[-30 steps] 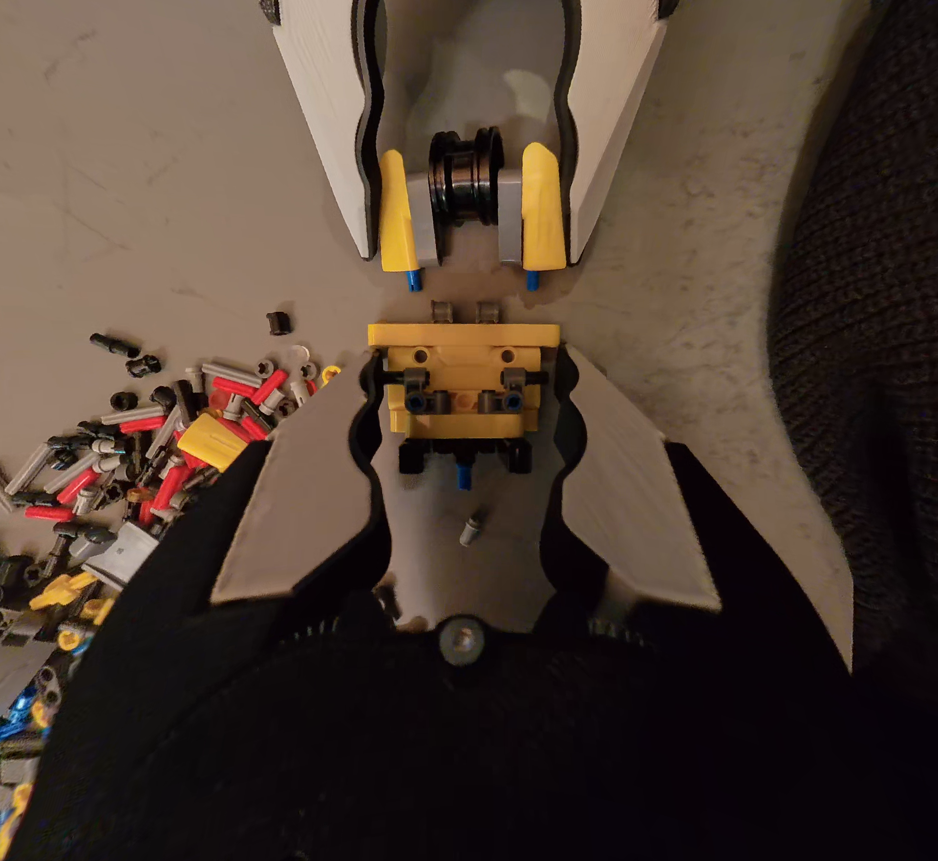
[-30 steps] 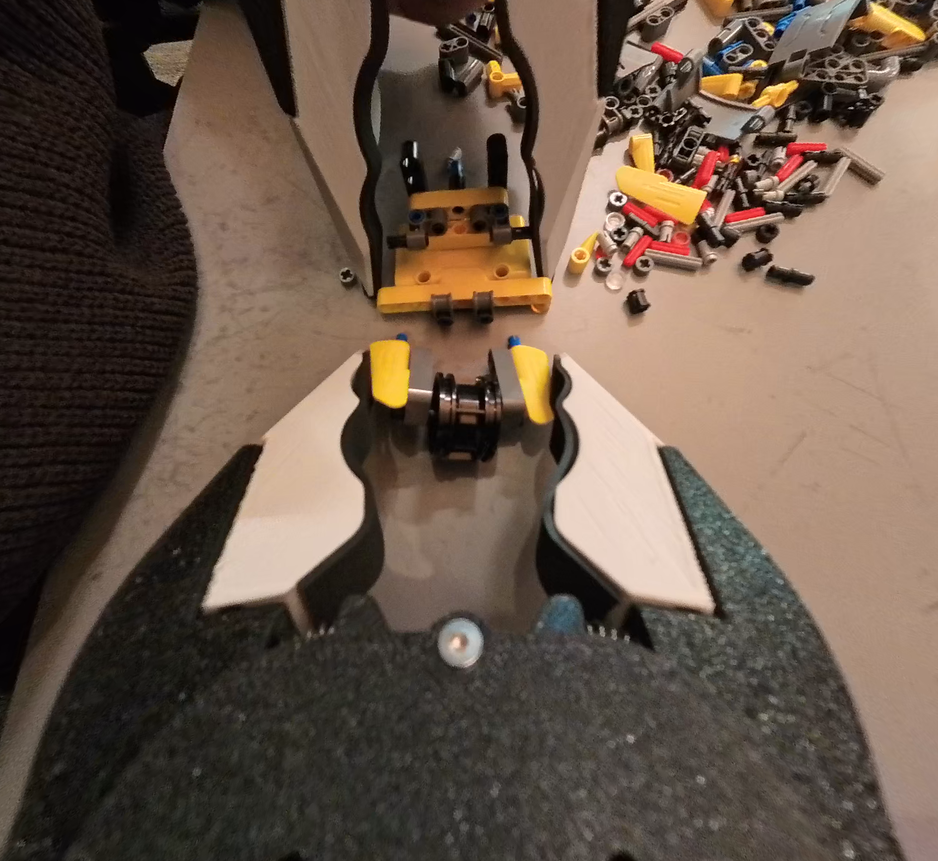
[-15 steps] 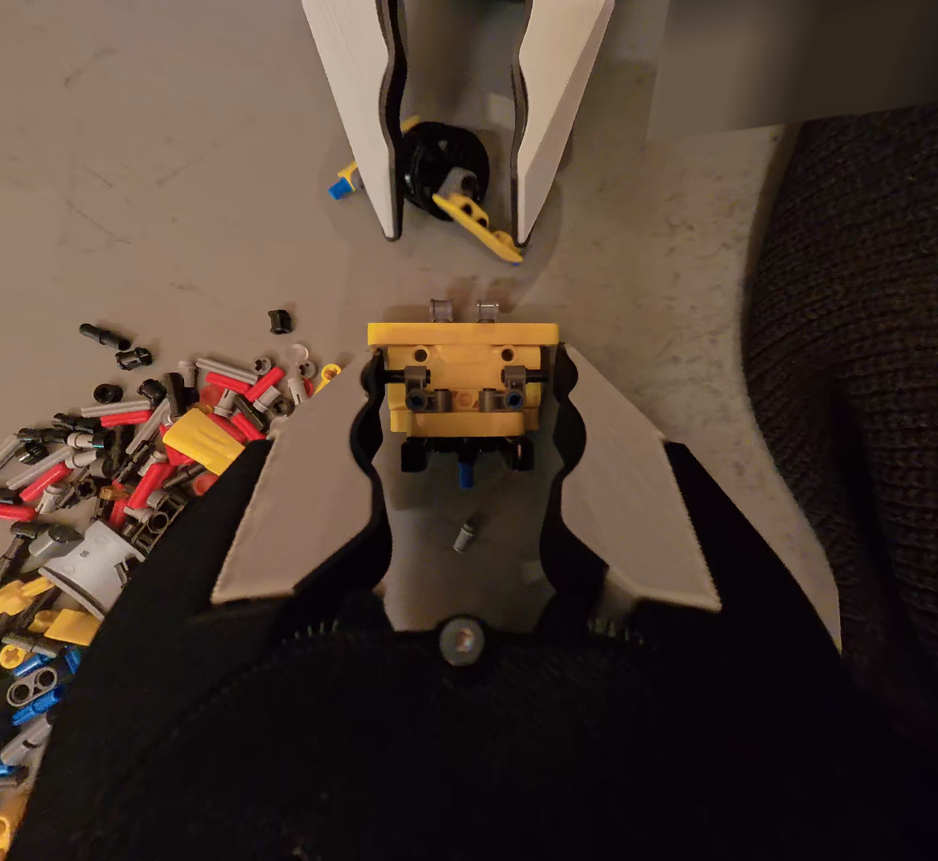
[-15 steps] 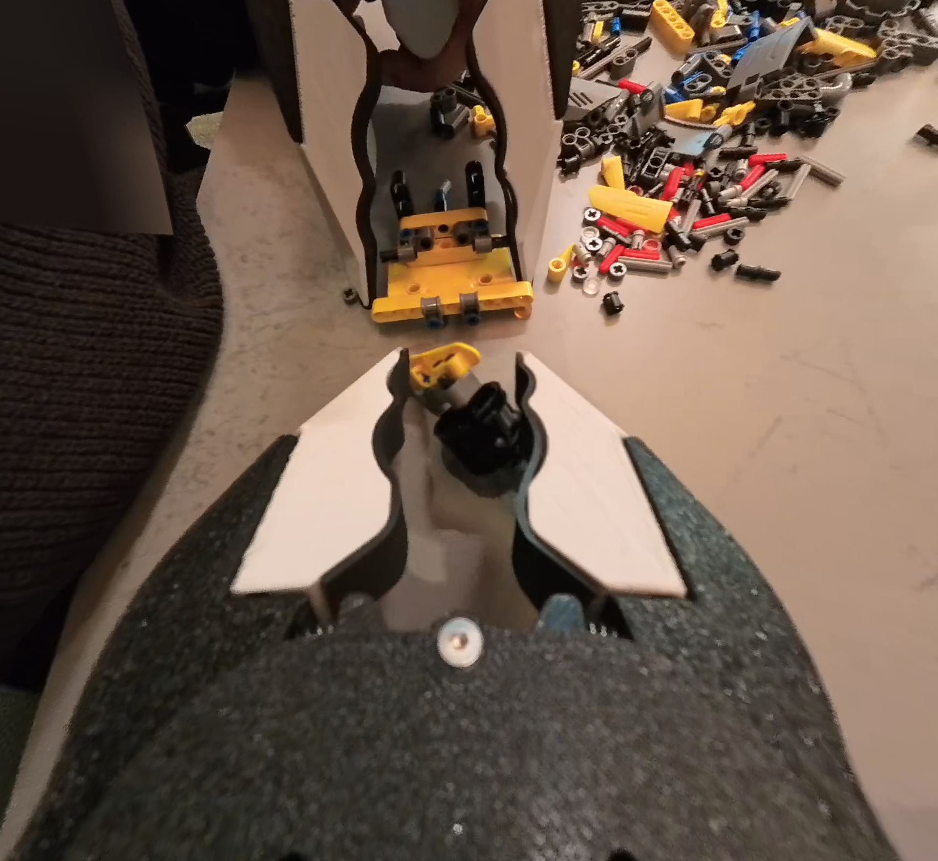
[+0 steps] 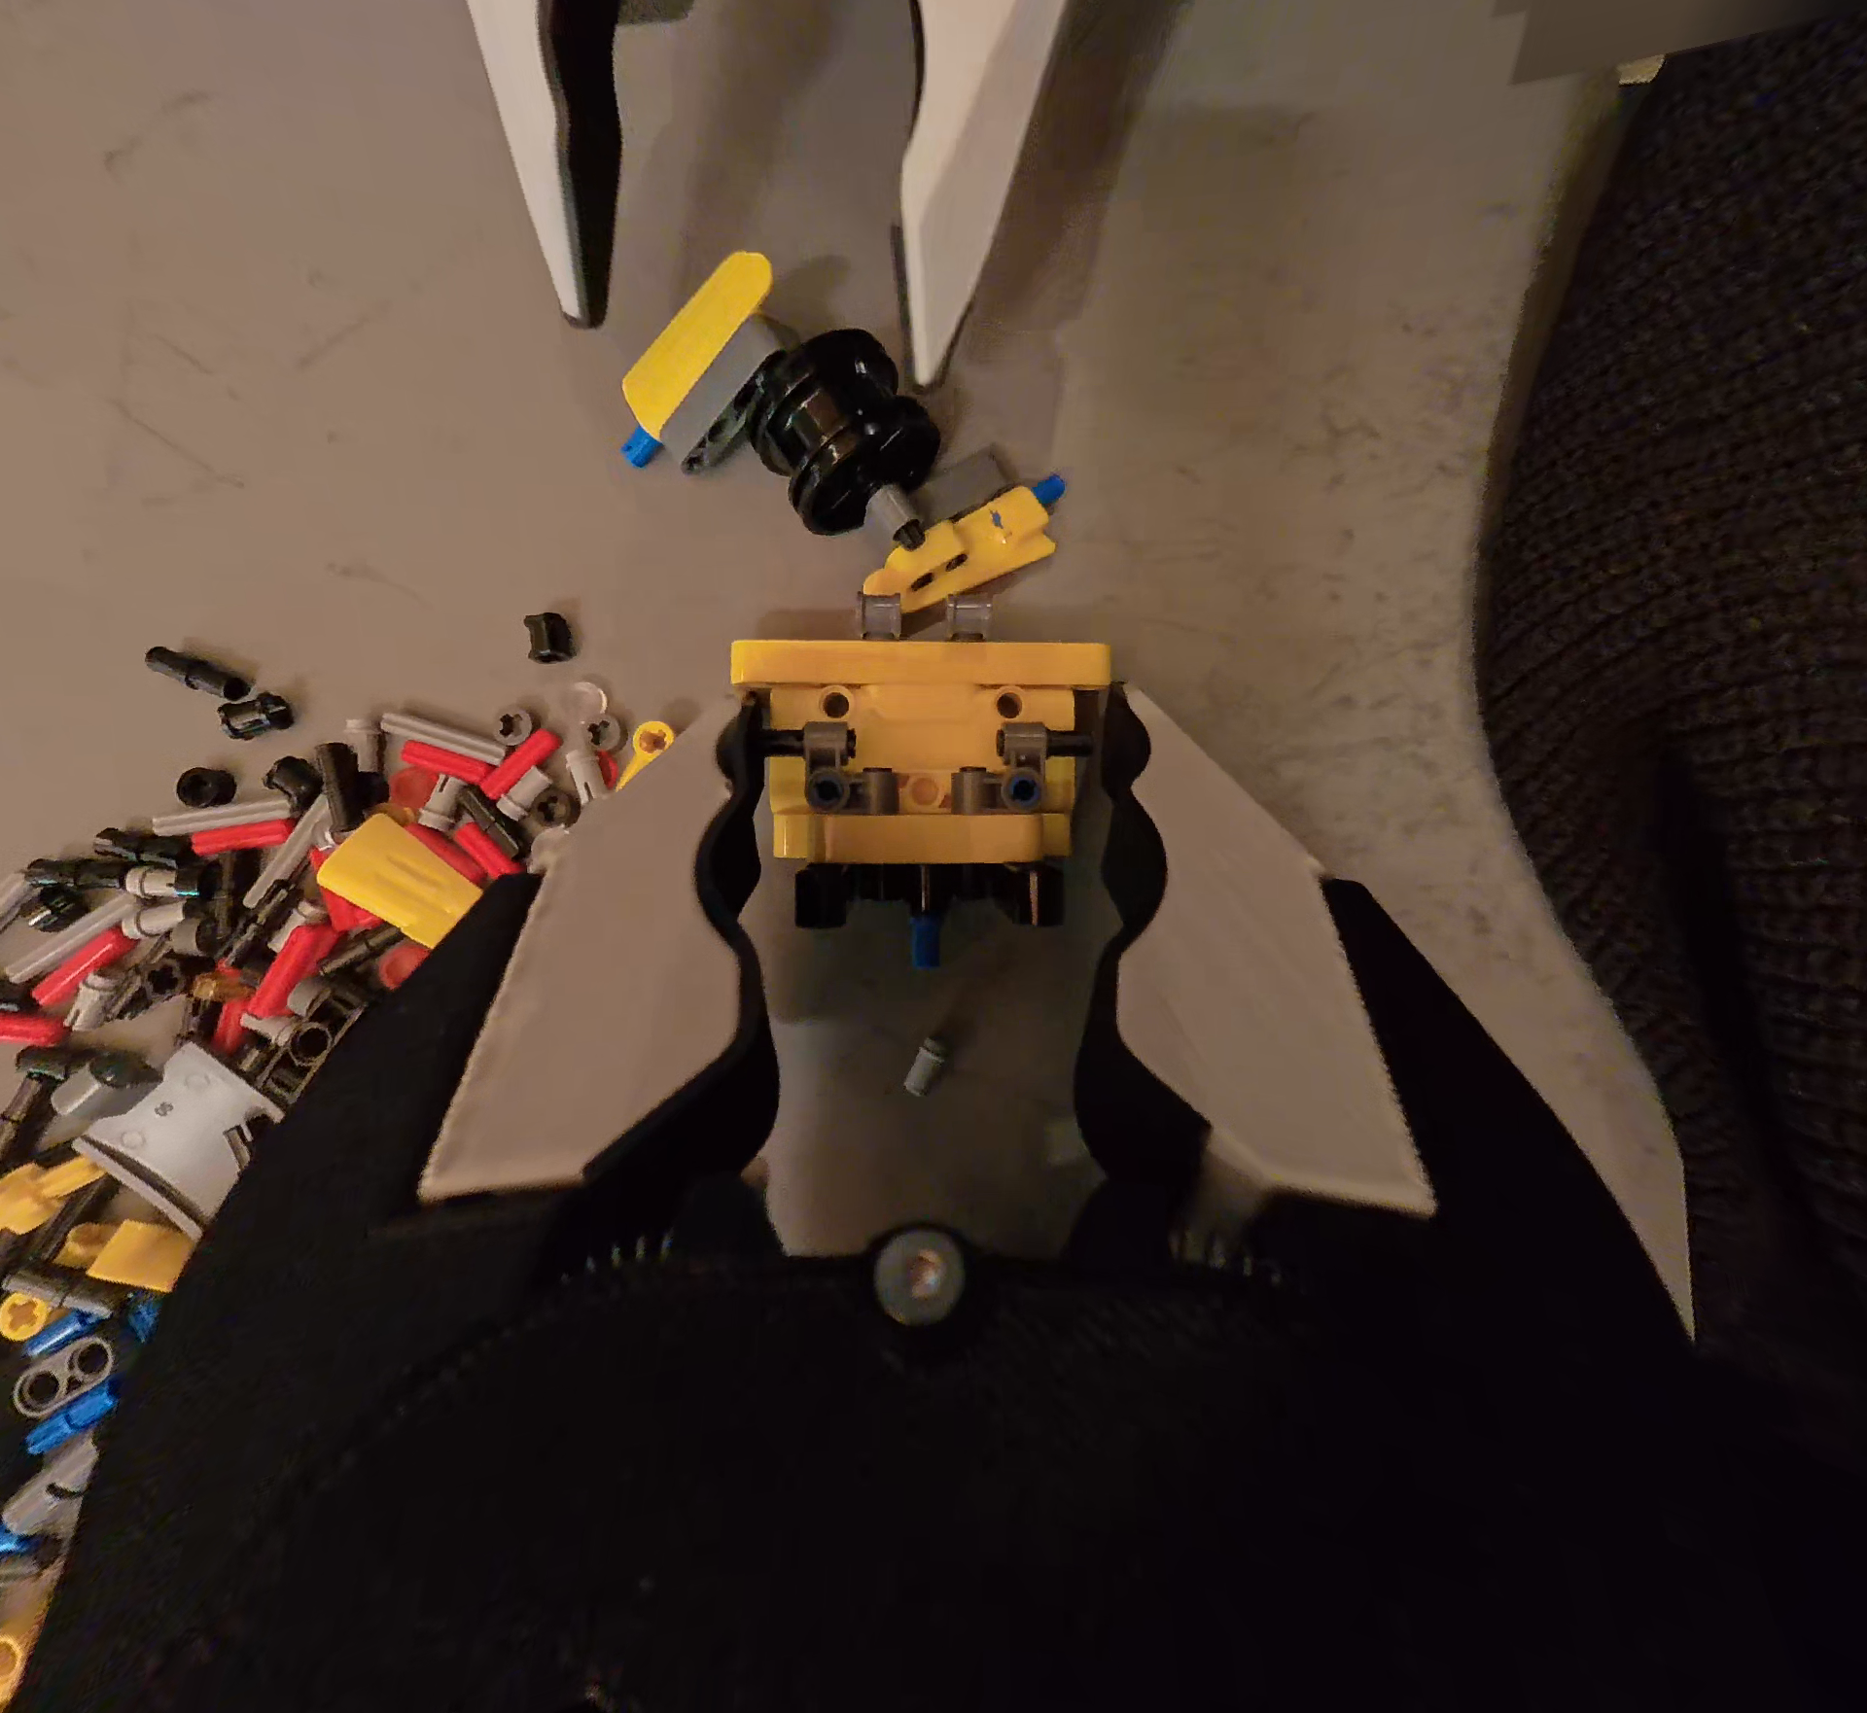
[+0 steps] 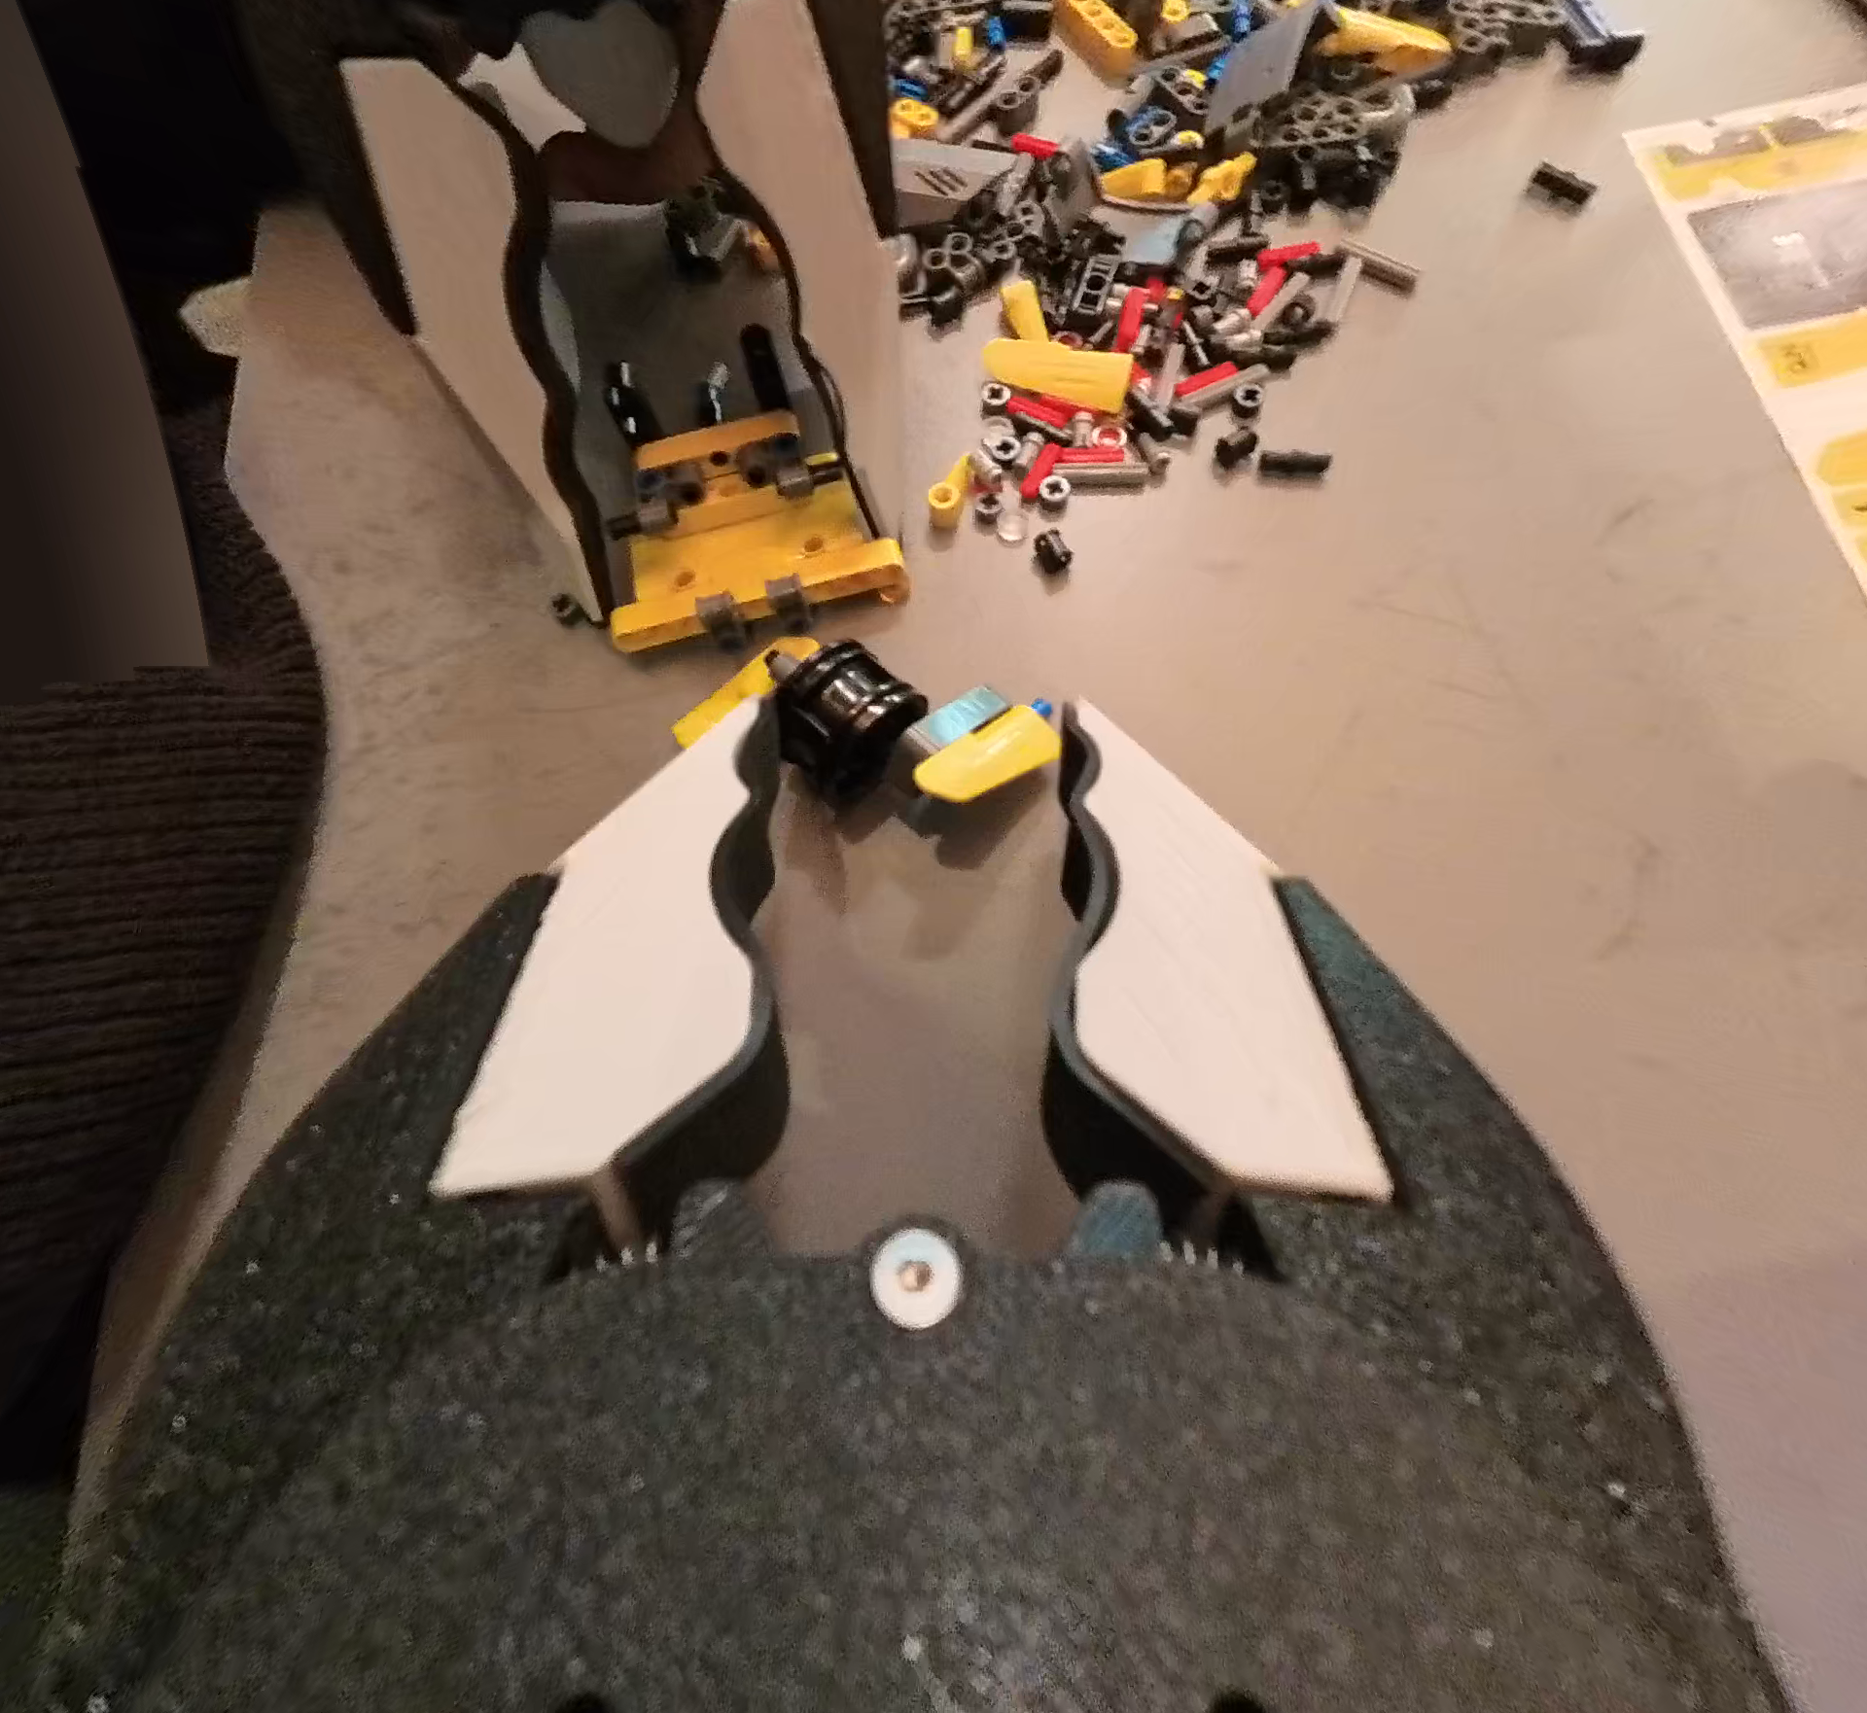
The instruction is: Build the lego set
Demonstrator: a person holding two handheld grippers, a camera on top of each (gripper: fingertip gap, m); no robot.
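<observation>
My left gripper (image 5: 921,715) is shut on a yellow brick assembly (image 5: 919,755) with grey connectors and black pins, resting on the grey table (image 5: 303,250). Just beyond it a black wheel hub (image 5: 844,432) lies tilted on the table, with a yellow panel (image 5: 697,341) at one end. A second yellow panel (image 5: 970,543) sits skewed at its other end, close to the assembly's grey connectors. My right gripper (image 6: 914,715) is open and empty, its fingertips on either side of the hub (image 6: 849,715). The left gripper (image 6: 738,574) and its assembly (image 6: 748,543) face it.
A pile of loose red, grey, black and yellow pieces (image 5: 303,856) lies left of my left gripper, and shows larger in the right wrist view (image 6: 1162,149). A printed sheet (image 6: 1768,250) lies at the right. A dark knitted garment (image 5: 1717,553) borders the table edge. A grey pin (image 5: 924,1064) lies under the left jaws. The tips of one gripper are about 7 cm away from the tips of the other. The dark knitted garment (image 5: 1717,553) lies around 9 cm away from my left fingertips.
The right gripper held the hub piece squarely, then squeezed narrower and the piece twisted. Now its jaws are open and the piece lies on the table with one panel skewed. The left gripper kept its grip.
</observation>
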